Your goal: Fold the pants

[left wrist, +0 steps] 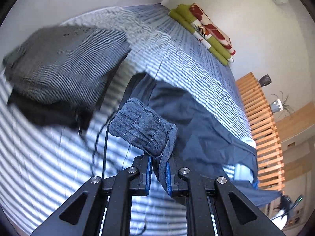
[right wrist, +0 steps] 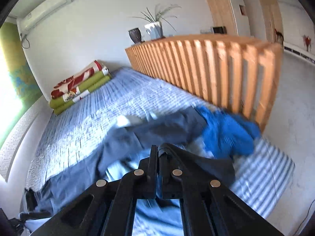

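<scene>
Pants: the slate-blue pants (left wrist: 198,122) lie stretched across the striped bedspread (left wrist: 177,45), one end raised in each of your grippers.
Left gripper: your left gripper (left wrist: 159,174) is clamped on the gathered elastic waistband (left wrist: 141,125), which bunches just above the blue pads (left wrist: 149,174); a strip of cloth runs down between them.
Right gripper: your right gripper (right wrist: 158,155) has its jaws drawn nearly together on a dark fold of cloth (right wrist: 164,151), apparently the other end of the pants, though blur keeps this from being certain.
Long axis: the cloth runs from the waistband away toward the wooden slatted footboard (left wrist: 259,118), so the length spans between your two grippers.
Deciding relation: both ends are already in your jaws, neither hand nearer; the fold likely depends on bringing one end over onto the other along that axis.
Nearby: a dark corduroy garment (left wrist: 65,64) lies just beside the waistband, and a bright blue garment (right wrist: 226,133) by the footboard; keep the pants off both.
</scene>
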`<action>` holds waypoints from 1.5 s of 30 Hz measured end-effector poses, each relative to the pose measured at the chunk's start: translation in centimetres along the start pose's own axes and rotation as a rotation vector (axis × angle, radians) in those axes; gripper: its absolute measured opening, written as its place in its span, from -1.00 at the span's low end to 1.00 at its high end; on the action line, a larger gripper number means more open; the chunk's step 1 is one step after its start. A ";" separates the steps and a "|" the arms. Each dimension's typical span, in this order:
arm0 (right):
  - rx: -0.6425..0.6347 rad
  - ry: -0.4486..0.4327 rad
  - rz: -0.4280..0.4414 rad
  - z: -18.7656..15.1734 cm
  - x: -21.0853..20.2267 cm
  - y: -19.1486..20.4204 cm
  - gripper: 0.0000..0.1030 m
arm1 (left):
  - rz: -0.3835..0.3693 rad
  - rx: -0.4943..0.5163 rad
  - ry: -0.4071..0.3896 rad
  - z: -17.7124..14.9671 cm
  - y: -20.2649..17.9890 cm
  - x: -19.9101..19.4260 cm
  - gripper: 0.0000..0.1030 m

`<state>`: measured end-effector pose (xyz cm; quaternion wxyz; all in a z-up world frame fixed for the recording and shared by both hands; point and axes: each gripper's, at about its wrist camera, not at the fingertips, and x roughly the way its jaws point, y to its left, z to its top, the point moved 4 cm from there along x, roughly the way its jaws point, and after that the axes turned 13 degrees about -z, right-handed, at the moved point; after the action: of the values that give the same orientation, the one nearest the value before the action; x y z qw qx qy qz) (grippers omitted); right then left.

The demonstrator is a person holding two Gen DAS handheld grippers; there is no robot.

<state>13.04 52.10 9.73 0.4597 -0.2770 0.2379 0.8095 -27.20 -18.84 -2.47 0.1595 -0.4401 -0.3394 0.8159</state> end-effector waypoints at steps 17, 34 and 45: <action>-0.296 0.236 -0.254 7.0 26.3 20.5 -0.72 | 0.215 -0.080 0.084 17.0 1.0 17.8 0.04; -0.629 0.303 0.058 -11.0 14.7 21.5 -0.34 | 0.217 0.091 0.172 8.8 4.8 12.4 0.31; -0.625 0.350 0.089 -12.4 16.5 23.2 -0.28 | 0.223 0.069 0.151 10.1 5.4 14.3 0.50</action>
<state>-11.39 43.49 -7.35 0.2697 -0.5281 0.0660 0.8025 -43.33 -18.93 -11.10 0.1080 -0.5295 -0.2473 0.8043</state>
